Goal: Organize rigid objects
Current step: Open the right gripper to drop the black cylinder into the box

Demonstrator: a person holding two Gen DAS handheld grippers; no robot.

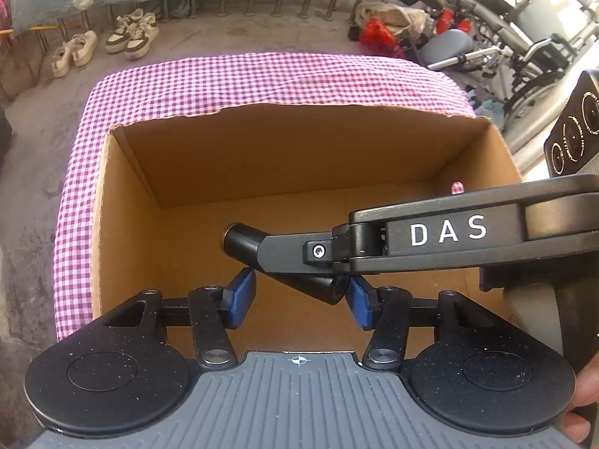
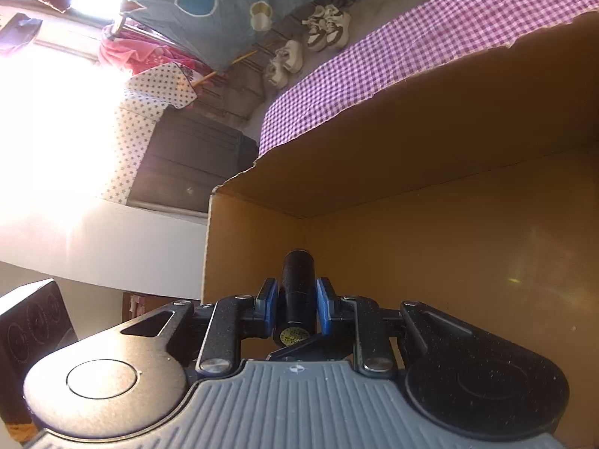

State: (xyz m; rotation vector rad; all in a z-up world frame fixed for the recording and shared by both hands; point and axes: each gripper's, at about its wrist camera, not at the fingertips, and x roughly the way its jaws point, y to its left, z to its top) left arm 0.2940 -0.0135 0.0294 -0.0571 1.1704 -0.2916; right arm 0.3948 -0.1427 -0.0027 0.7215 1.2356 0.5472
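Observation:
A black cylinder (image 1: 243, 241) hangs slantwise over the inside of an open cardboard box (image 1: 123, 224). My right gripper (image 1: 262, 252) reaches in from the right, shut on the cylinder's middle. In the right wrist view the blue pads (image 2: 267, 308) press both sides of the cylinder (image 2: 297, 273), whose near end bears a yellowish sticker. My left gripper (image 1: 299, 293) points down into the box, its blue pads (image 1: 239, 295) standing apart on either side of the cylinder's lower end. I see no firm press from them.
The box (image 2: 449, 142) stands on a table under a pink checked cloth (image 1: 262, 78). A black device with round lenses (image 1: 572, 131) sits at the right. Shoes (image 1: 127, 33), wheelchairs (image 1: 505, 26) and bags lie on the concrete floor beyond.

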